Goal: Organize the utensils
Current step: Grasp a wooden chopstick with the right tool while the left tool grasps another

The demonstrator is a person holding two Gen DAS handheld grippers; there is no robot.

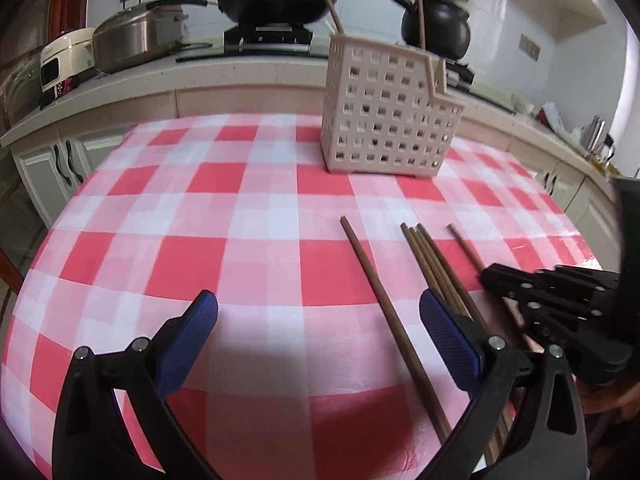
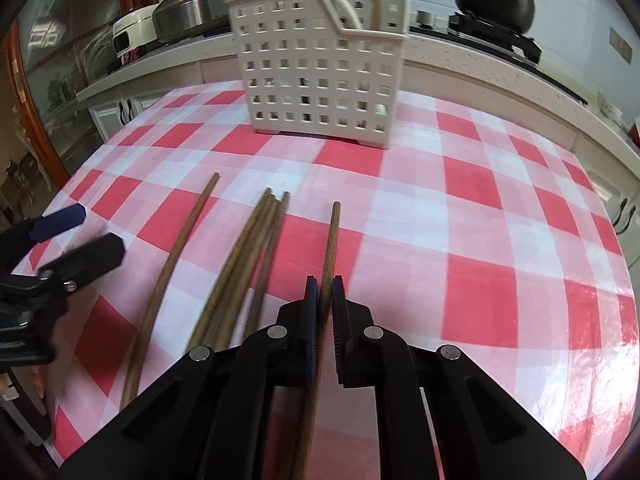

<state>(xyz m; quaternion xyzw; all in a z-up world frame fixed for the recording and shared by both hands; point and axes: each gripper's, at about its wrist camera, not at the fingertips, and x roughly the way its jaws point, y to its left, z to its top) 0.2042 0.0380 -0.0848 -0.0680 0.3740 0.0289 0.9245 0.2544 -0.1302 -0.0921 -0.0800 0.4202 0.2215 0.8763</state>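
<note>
On the checked tablecloth [image 2: 472, 208], at 12 o'clock from the right gripper [image 2: 325, 300], one chopstick [image 2: 333, 236] lies clamped between the closed blue pads; its near end is cut off by the frame edge. At 10 o'clock lie a bundle of chopsticks [image 2: 256, 248] and a single chopstick [image 2: 176, 256], lower ends hidden behind the gripper body. The white perforated holder [image 2: 320, 76] stands upright farther off, two sticks inside. The left gripper [image 1: 318, 332] hovers wide open, empty.
</note>
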